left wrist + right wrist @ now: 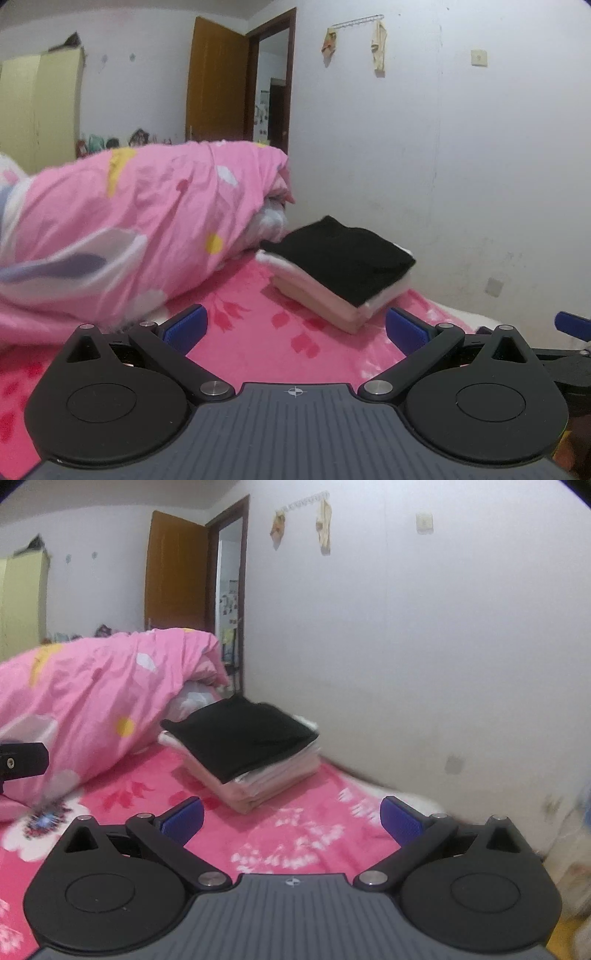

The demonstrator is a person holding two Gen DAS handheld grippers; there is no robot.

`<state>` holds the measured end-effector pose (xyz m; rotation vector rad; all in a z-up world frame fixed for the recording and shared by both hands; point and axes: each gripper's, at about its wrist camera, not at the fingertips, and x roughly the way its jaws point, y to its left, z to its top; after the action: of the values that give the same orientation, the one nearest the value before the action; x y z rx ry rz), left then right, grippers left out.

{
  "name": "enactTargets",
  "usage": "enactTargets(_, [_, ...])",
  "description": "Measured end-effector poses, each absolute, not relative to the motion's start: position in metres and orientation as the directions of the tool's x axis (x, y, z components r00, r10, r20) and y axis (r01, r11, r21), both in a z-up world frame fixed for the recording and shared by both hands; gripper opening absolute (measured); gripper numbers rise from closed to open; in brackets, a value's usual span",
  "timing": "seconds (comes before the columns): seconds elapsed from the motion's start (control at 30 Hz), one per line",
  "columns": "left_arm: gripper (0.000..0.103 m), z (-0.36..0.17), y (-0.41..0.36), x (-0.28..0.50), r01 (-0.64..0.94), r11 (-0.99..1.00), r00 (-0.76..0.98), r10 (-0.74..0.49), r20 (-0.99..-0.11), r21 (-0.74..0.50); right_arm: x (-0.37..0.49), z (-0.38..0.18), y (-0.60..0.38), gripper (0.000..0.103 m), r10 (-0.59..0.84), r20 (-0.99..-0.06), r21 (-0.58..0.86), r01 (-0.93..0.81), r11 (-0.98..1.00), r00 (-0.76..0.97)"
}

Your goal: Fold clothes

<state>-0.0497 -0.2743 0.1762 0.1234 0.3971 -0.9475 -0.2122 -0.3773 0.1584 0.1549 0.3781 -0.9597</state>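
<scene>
1. On the far side of the bed [258, 332], by the white wall [443, 166], we see a neat pile of clothes [332, 280]. A black top [343, 258] lies flat and folded on the pile. Under it are white and light pink clothes, folded too.

2. To the left of the pile, a big pink blanket [129, 221] is bunched up. Its edge comes right next to the pile. We cannot tell if they touch.

3. Our left gripper [295, 326] is near us, over the pink sheet. Its two blue tips are wide apart and nothing is between them.

4. Our right gripper [291, 814] is the same: spread wide, with nothing in it, low over the sheet and pointing at the pile.

5. How far along are we? Every piece we can see in the pile is folded and stacked. We see no loose clothes on the sheet in front of us.

6. This could mean the folding is all done. It could also mean more clothes wait somewhere we cannot see, and we are between pieces. These two pictures do not tell us which.
</scene>
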Motion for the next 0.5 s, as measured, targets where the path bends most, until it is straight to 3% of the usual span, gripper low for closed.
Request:
enactTargets(0.3, [0.103,0.169,-0.278,-0.056,0.811,0.585,0.534,-0.754,-0.382,-0.022,-0.209,0.165,-0.363,0.103,-0.813,-0.345,-0.149,0.828,0.540,0.469])
enactTargets(0.5, [0.103,0.164,-0.282,-0.056,0.797,0.604,0.548,-0.735,-0.399,-0.019,-0.216,0.163,-0.369,0.103,-0.798,-0.363,-0.101,0.831,0.547,0.481])
